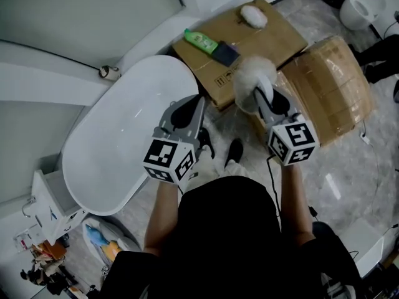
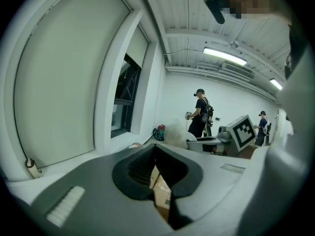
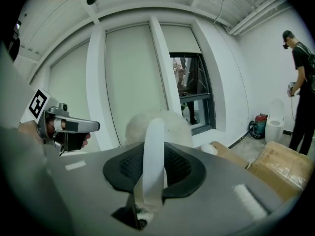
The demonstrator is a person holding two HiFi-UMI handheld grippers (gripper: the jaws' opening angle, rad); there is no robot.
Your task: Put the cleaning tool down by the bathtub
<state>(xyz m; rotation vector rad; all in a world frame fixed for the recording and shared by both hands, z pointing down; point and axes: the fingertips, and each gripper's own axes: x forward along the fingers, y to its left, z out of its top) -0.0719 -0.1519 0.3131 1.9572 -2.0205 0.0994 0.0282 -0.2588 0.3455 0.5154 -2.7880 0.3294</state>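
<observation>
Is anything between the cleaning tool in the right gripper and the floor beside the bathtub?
Yes. The left gripper hangs between the cleaning tool and the bathtub, and flat cardboard carrying a green bottle covers floor beside the tub.

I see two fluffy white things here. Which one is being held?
The fluffy white cleaning tool with the white handle, clamped in the right gripper. The other, a fluffy white pad, lies loose on the flat brown cardboard beyond.

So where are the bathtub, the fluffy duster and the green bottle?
bathtub (image 1: 115,136), head view, bare inner basin.
fluffy duster (image 1: 252,75), head view, its fluffy head.
green bottle (image 1: 201,40), head view, its body.
</observation>
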